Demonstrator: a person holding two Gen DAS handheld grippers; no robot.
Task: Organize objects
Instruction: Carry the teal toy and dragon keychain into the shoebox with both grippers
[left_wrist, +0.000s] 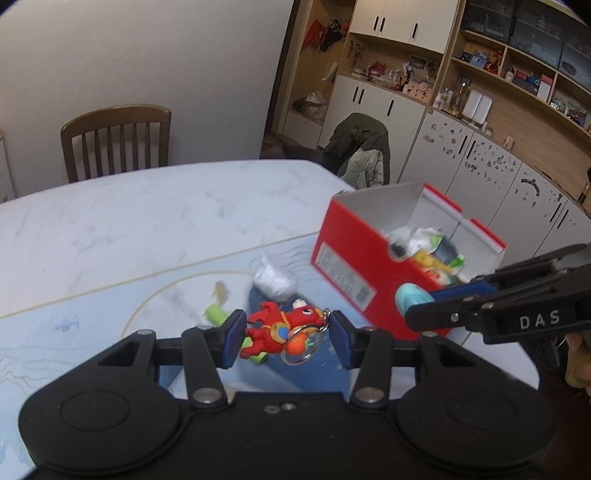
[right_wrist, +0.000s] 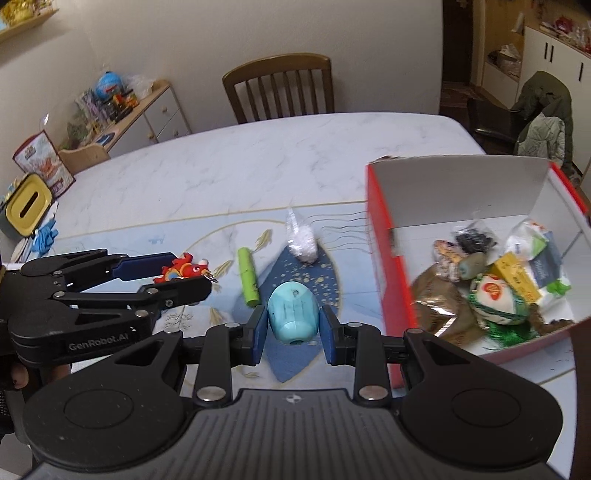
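The red toy keychain (left_wrist: 281, 330) sits between the left gripper (left_wrist: 287, 338)'s blue pads with gaps on both sides, so those jaws stand released around it, low over the worktop (right_wrist: 258, 158). The pale blue egg-shaped toy (right_wrist: 292, 314) is grasped between the right gripper (right_wrist: 293, 326)'s jaws, above a dark blue leaf-shaped patch on the mat. Farther out lie a green tube (right_wrist: 247, 275) and a small clear bag of white stuff (right_wrist: 303, 242), and to the right stands an open red box (right_wrist: 384, 251) already holding packets and toys.
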